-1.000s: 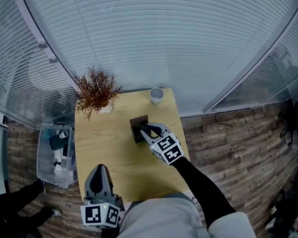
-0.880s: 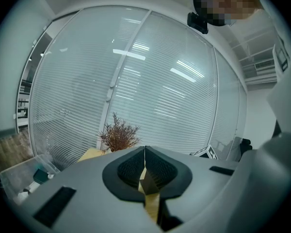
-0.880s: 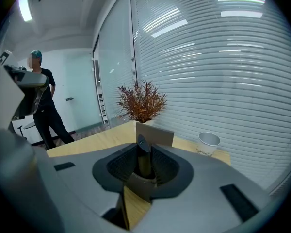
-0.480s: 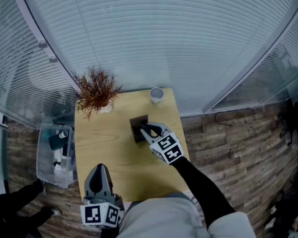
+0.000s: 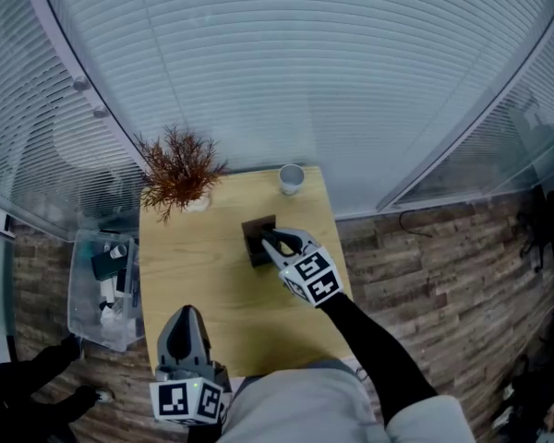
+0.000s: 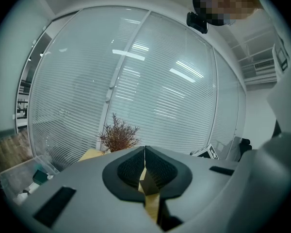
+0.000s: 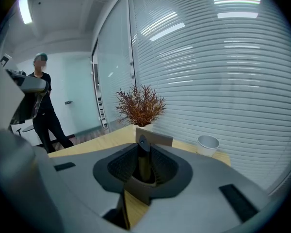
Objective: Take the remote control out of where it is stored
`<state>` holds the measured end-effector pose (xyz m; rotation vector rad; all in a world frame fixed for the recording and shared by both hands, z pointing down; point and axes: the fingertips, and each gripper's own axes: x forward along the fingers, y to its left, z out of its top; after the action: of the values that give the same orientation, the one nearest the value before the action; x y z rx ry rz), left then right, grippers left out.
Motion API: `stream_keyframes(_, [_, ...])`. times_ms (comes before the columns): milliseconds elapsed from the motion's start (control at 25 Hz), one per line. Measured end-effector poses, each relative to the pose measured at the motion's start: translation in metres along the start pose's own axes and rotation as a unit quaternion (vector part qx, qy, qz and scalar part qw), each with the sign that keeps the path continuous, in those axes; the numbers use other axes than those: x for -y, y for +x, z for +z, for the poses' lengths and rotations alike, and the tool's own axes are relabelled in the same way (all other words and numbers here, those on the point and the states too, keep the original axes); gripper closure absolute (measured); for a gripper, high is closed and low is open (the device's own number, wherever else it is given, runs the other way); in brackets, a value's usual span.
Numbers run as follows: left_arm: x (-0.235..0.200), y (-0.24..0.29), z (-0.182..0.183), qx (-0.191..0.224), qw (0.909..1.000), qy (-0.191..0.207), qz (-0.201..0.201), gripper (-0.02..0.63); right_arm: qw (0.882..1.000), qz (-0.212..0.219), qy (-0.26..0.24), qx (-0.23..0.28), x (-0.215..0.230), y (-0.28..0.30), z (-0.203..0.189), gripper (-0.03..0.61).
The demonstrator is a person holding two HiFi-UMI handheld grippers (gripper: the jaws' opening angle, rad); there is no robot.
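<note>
closing right gripper point(image 5: 270, 241) on remote control point(image 7: 144, 159)

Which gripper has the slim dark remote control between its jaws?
The right gripper: its jaws have just closed further on the remote control. The left gripper is shut, empty.

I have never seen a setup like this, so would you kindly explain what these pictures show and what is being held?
A person wears a downward-looking head camera and holds tongs in each hand; each pair carries its own camera, looking along its jaws. On the wooden table stand a dried plant, a white cup and a dark holder. The right tongs have just been closing and pinch the remote control, upright at that holder. The left tongs are shut and empty, near the table's front edge. A clear bin sits on the floor beside the table.
</note>
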<state>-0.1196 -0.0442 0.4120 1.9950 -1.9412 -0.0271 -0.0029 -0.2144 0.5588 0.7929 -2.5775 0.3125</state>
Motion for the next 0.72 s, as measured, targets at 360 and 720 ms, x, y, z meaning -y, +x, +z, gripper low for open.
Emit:
stream_keyframes(360, [0.0015,-0.0018,0.0016,0.002,1.0000,0.002,0.000,0.604,1.000,-0.004,-0.003,0.007,0.0011,-0.0023,0.0048,0.503])
stream_keyframes(720, [0.0019,-0.0026,0.0021,0.002,1.0000,0.001,0.001,0.604,1.000,-0.006,0.000,0.015,0.0019,-0.0046,0.0094,0.505])
